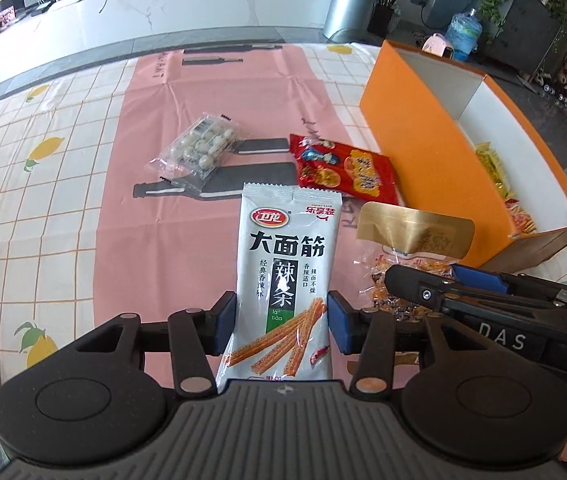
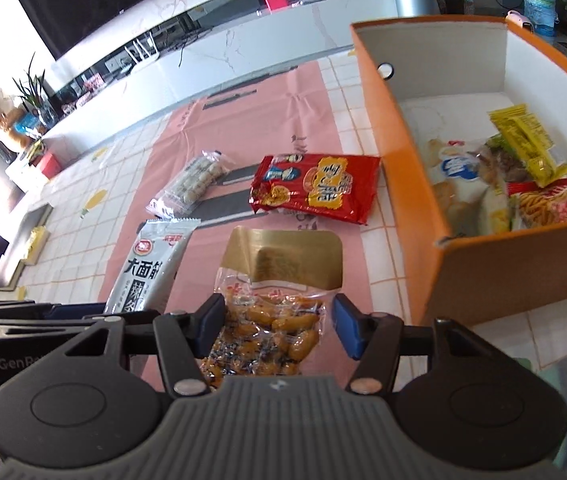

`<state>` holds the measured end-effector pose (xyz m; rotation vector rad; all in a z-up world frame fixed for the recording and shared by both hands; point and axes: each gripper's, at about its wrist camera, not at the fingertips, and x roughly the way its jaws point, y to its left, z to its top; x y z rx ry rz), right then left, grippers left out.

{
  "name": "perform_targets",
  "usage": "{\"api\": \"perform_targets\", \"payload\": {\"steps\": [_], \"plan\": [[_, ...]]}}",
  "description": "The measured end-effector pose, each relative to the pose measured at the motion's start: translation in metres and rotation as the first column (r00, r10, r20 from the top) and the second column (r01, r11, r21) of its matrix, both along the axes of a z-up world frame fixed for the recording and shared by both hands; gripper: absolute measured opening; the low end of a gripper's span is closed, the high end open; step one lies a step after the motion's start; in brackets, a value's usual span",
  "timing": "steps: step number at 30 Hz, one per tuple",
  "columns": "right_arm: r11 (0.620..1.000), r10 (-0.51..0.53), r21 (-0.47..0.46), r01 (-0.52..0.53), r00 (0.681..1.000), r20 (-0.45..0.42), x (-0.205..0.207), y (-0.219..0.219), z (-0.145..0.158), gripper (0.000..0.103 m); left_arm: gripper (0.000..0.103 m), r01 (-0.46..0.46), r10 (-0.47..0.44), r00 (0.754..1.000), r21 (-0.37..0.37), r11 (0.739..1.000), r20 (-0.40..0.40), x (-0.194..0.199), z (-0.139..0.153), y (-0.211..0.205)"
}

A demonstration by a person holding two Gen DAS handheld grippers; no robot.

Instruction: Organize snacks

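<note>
Left claw (image 1: pixel 281 322) clamps grey packet (image 1: pixel 283 280), right claw (image 2: pixel 277 326) clamps peanut bag (image 2: pixel 271 320); slack bag may slip short of orange box (image 2: pixel 411 152).

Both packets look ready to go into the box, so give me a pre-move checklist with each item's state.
1. Left claw pinching the grey latiao packet: ok.
2. Right claw gripping the gold-topped peanut packet: cannot tell, a gap shows at the right pad.
3. Orange box open on top: ok.
4. Bare floor at the box's far end: ok.
5. Red cracker packet and clear ball-snack packet remain on the table: not ok.
</note>
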<state>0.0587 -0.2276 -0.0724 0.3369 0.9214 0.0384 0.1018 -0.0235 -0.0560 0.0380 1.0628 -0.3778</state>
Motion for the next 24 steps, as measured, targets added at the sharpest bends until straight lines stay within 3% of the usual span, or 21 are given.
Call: {"api": "perform_targets", "payload": {"steps": [10,11,13,16,18,24], "plan": [[0.999,-0.037,0.036,0.032,0.989,0.146,-0.035,-0.036,0.054,0.054,0.055,0.040,-0.040,0.991,-0.004,0.999,0.124,-0.018,0.052,-0.037],[0.999,-0.046,0.028,0.042,0.985,0.164,-0.036,-0.041,0.060,0.016,0.055,0.052,-0.052,0.989,-0.003,0.999,0.135,-0.018,0.057,-0.043],[0.995,-0.055,0.093,0.043,0.990,0.131,-0.033,-0.057,0.064,0.007,0.055,0.079,-0.077,0.985,-0.005,0.997,0.152,-0.016,0.066,-0.059],[0.994,-0.076,0.091,0.065,0.990,0.122,-0.030,-0.079,0.061,0.008,0.055,0.121,-0.117,0.979,-0.013,0.993,0.166,-0.011,0.074,-0.083],[0.987,-0.076,0.148,0.059,0.991,0.108,-0.028,-0.093,0.057,0.006,0.055,0.137,-0.133,0.976,-0.015,0.990,0.172,-0.008,0.076,-0.095],[0.986,0.004,0.164,-0.025,0.992,0.129,-0.028,-0.101,0.066,0.004,0.055,0.167,-0.162,0.973,-0.014,0.986,0.166,-0.004,0.072,-0.111]]}}
